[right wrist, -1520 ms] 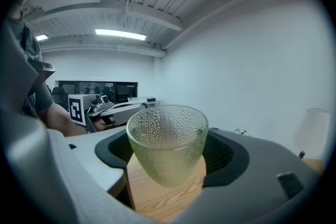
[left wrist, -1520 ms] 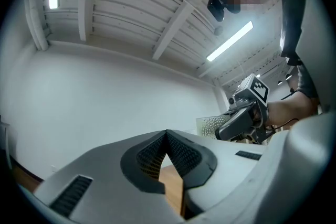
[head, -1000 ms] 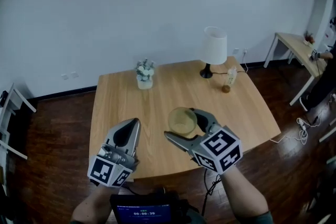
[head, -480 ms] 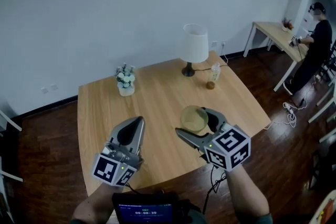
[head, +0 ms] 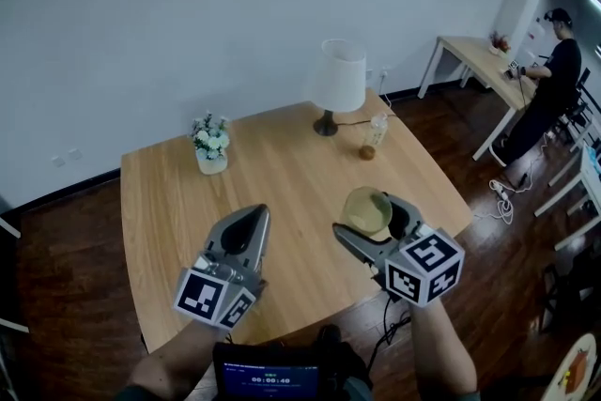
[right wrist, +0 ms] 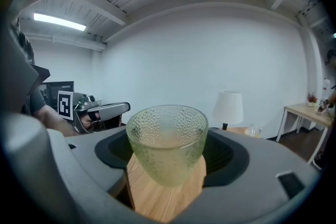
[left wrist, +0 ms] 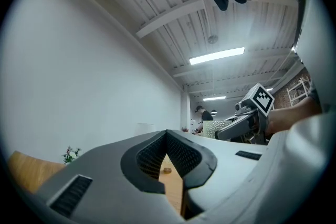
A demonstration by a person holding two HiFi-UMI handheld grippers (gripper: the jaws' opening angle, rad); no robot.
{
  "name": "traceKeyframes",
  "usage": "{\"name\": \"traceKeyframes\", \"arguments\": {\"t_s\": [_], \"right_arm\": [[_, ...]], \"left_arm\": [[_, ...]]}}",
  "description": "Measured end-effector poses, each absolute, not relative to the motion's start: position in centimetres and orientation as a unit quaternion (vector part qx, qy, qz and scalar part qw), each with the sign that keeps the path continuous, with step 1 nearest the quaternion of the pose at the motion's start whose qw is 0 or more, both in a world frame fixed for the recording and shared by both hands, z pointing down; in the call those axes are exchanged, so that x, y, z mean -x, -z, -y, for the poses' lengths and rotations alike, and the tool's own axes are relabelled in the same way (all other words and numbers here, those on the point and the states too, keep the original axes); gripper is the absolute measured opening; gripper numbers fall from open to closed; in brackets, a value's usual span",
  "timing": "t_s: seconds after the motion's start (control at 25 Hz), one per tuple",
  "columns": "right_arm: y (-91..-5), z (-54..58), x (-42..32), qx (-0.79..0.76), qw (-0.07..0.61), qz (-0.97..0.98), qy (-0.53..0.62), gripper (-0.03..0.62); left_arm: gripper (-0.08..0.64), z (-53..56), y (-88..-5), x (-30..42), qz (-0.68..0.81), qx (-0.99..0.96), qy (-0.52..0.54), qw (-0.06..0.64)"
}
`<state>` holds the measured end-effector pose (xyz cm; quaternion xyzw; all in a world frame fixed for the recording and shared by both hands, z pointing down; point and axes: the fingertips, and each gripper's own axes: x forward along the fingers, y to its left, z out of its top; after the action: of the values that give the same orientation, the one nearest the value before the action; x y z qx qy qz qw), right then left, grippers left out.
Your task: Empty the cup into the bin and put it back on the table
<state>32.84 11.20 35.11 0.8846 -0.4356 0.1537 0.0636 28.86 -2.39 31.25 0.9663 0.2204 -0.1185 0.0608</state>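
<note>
cup (right wrist: 167, 144): pebbled translucent glass | table (head: 282, 183): pale wood, matt, smooth | left gripper (head: 255, 216): matt grey plastic | floor (head: 66, 239): dark glossy wood

Cup (right wrist: 167, 144) – small tumbler of pale yellow-green see-through glass, dimpled all over, smooth plain rim, walls tapering to a narrower rounded base. Upright, mouth up. It sits between the two jaws of the right hand-held gripper (head: 368, 217), which press its sides at about mid-height – rim stands above the jaws, base hangs below them. Held clear of the bench (head: 282, 174), not touching it, over the wood top's near right part by the front edge. Wood grain shows through the glass; contents can't be made out.
</note>
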Motion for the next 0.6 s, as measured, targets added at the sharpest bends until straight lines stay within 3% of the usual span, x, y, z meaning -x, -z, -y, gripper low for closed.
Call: {"name": "traceKeyframes", "arguments": {"t_s": [0.6], "right_arm": [[-42.4, -7.1, -40.7, -0.822, 0.077, 0.532, -0.187, 0.391]], "left_arm": [[-0.009, 4.2, -36.9, -36.3, -0.098, -0.992, 0.041, 0.064]]}}
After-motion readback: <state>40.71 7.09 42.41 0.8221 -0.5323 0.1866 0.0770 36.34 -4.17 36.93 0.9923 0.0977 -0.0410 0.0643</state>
